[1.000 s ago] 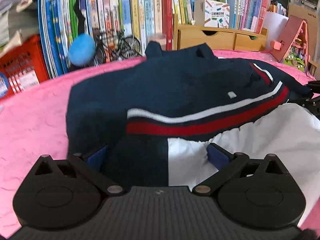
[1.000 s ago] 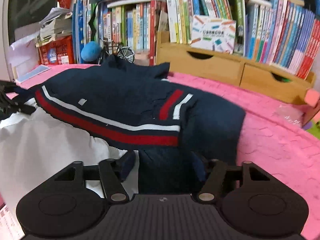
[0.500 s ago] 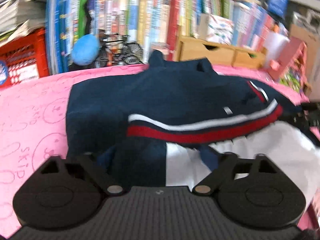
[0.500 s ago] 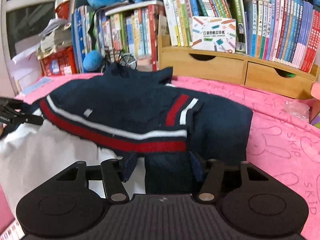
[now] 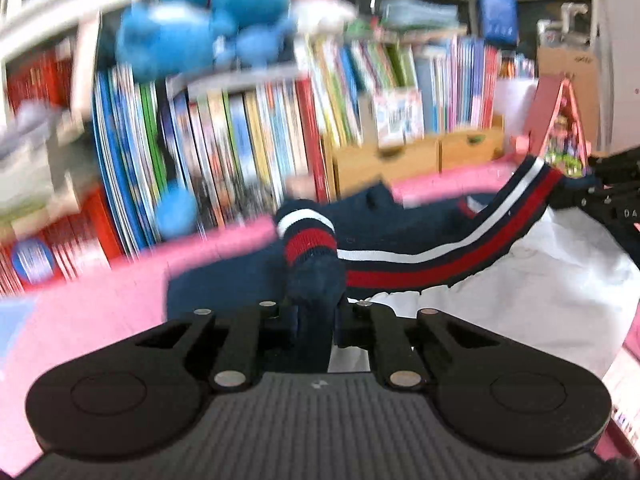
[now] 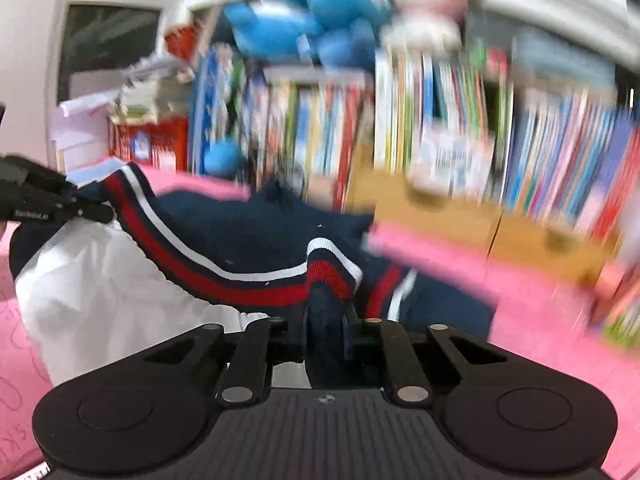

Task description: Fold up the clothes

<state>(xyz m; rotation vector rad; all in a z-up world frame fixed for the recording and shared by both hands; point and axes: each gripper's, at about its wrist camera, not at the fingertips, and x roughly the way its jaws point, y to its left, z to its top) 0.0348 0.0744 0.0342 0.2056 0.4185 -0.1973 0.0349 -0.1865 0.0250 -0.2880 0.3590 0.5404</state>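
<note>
While both grippers are lifting, the sweater (image 5: pixel 400 240) is sagging between them in a long curve, which tells me it is soft, limp knit with a little weight, not slippery and not fragile. Its navy body is lying on the pink worktop (image 5: pixel 100 300) in front of the bookshelf (image 5: pixel 240 140), and the near part, white below the red and white stripes, is hanging up off the cloth. The left gripper (image 5: pixel 314 316) is pinching a bunched navy fold, its fingers clenched tight on the fabric, with the striped band bulging just beyond the tips. The right gripper (image 6: pixel 326 316) is doing the same at the other side, fingers clamped on a thick wad of knit. Holding at those two corners looks sensible to me; a thicker bite would be slipping less as the cloth swings.
</note>
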